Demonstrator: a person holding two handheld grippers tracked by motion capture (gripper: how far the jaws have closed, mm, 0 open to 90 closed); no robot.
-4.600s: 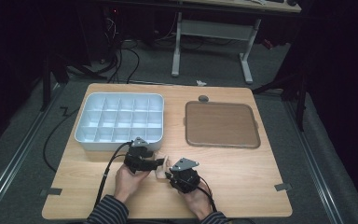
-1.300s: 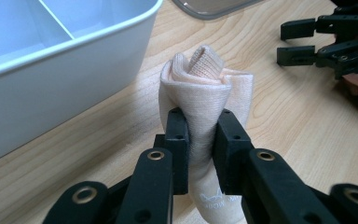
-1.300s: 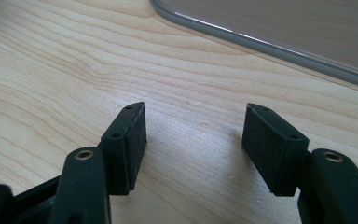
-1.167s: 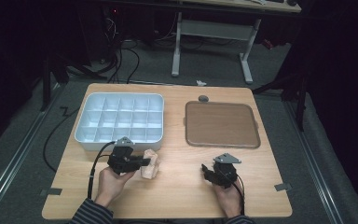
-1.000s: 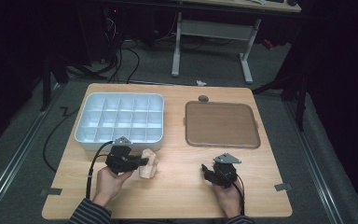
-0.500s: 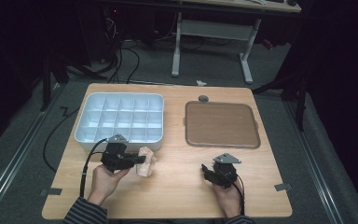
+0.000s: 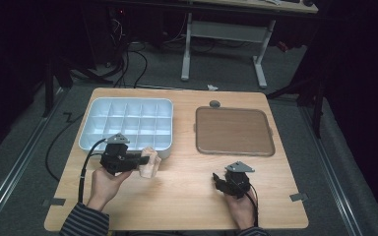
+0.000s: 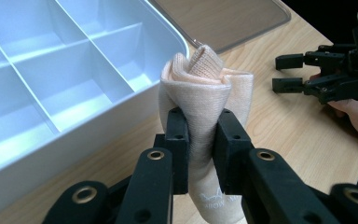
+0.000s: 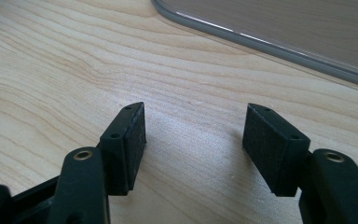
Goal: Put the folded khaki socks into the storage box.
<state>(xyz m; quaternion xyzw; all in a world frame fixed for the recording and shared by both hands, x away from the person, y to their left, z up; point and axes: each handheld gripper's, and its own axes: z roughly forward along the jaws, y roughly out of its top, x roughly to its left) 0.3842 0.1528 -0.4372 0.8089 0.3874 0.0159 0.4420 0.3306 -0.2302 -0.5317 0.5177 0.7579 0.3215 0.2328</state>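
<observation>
My left gripper (image 8: 199,140) is shut on a rolled peach sock (image 8: 205,93), lifted just off the table by the near right corner of the white divided tray (image 8: 65,140). From above, the sock (image 7: 150,162) hangs at the tips of the left gripper (image 7: 145,160), right in front of the tray (image 7: 91,132). My right gripper (image 9: 193,140) stands open, low over bare wood, with nothing between its pads. In the high view the right gripper (image 7: 218,181) sits near the table's front right, below the brown lid.
A brown flat lid (image 7: 234,130) lies at the right back of the table, its clear rim (image 9: 261,44) just beyond my right gripper. A small grey round object (image 7: 215,103) rests behind the lid. The tray's compartments hold nothing.
My left gripper has risen with the sock and drifted left and toward the tray's front edge. The right gripper has stayed put.
</observation>
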